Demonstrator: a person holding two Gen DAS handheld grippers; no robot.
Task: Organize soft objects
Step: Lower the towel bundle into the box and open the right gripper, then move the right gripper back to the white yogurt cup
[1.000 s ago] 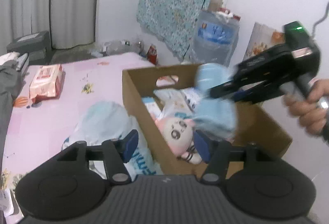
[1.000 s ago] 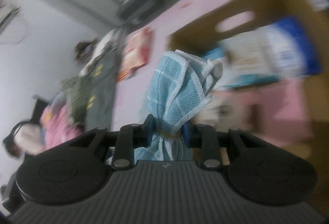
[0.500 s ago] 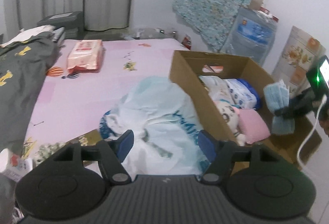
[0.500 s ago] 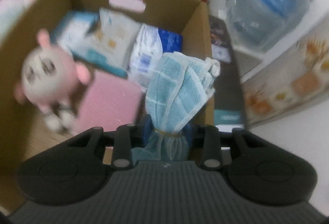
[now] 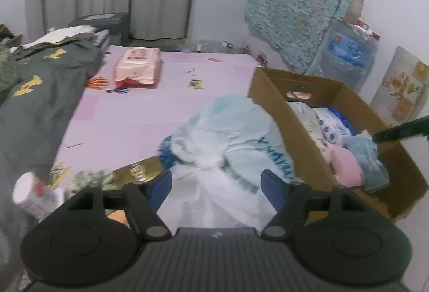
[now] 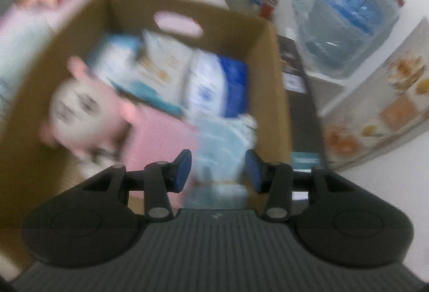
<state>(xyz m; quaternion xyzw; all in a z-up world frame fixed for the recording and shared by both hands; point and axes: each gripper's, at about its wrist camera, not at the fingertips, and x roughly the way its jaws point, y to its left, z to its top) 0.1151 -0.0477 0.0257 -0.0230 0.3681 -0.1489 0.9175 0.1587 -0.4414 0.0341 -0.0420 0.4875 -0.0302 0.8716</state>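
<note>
Both tools tilt downward, jaws just opening: right tool [image 6: 218, 167] releasing blue cloth [image 6: 222, 150], left tool [image 5: 216, 184] empty.

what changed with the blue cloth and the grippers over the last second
The right hand-held gripper carried the blue cloth over the cardboard box; its jaws have just been opening, releasing it beside the pink item. The left hand-held gripper swung toward the plastic bag, opening wider. The box contents stayed.

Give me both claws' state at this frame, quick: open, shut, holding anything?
Left claw: open, holding nothing, over the pale plastic bag.
Right claw: open, jaws just spreading; the blue cloth sits loose between them in the cardboard box.
</note>
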